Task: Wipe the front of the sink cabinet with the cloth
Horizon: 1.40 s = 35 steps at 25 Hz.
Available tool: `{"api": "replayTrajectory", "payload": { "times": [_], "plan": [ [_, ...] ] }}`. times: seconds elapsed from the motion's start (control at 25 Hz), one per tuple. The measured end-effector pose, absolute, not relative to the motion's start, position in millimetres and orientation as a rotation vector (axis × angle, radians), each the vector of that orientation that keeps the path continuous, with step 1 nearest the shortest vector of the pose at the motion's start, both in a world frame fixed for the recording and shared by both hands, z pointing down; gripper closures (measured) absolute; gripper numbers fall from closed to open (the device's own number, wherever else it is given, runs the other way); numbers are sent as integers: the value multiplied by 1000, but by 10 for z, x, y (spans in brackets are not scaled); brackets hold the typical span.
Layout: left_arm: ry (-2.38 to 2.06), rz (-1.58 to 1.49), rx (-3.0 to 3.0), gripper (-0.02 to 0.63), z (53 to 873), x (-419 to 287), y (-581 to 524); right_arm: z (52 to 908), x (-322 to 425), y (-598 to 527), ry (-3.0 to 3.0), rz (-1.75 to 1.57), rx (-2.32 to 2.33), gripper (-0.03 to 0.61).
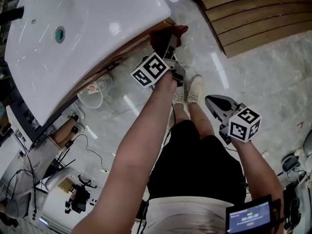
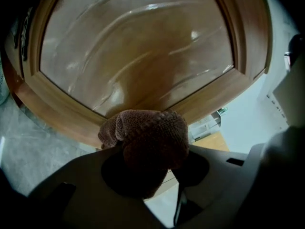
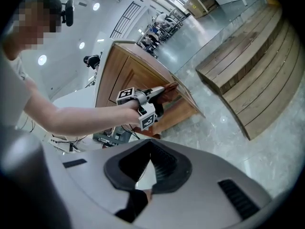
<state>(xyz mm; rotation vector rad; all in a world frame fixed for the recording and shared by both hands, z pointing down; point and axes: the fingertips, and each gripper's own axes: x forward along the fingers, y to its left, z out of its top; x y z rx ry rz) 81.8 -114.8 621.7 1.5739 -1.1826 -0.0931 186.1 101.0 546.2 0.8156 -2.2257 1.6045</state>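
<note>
Marble-look floor, slatted wooden platform off to one side, freestanding sink unit out in the open. Brown cloth is wadded in the left gripper, jaws clamped on it, wad sticking out past the tips. My read: that way fabric, not plastic, meets the wood. It sits at the framed door panel of the cabinet front, over the frame rail at the panel's edge. In the head view that's the top corner just under the rim of the white basin, arm stretched forward and down to get beneath the overhang. Meanwhile the right gripper is closed on nothing, held back by the person's hip, well apart from the cabinet. Looks like a one-handed job, so it's parked out of the way. Visibility gaps: the basin overhang hides nearly all of the cabinet front from the head view, only a sliver of wood edge shows. Left jaw tips are buried in the cloth, and I can't tell whether the wad is pressed on the rail or just off it. The right gripper view gives the only wide look at the cabinet, but its lower part is cut off behind that gripper's own housing. Glare streaks on the panel, so can't tell wiped from unwiped; no call on coverage.
</note>
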Motion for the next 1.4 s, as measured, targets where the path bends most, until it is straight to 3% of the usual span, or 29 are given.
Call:
{"api": "replayTrajectory", "payload": {
  "times": [0.4, 1.0, 1.2, 1.4],
  "plan": [
    [-1259, -195, 1491, 468, 6368, 499, -1122, 5590, 1935, 1058, -2180, 1631, 841, 566],
    [-1534, -216, 1358, 468, 6476, -1021, -533, 5562, 1591, 1065, -2193, 1611, 732, 566],
    [-1598, -127, 1345, 468, 6618, -1537, -351, 5585, 1589, 1112, -2178, 1606, 720, 566],
    [-1597, 103, 1399, 468, 6831, -1588, -334, 5617, 1621, 1117, -2163, 1666, 755, 566]
  ]
}}
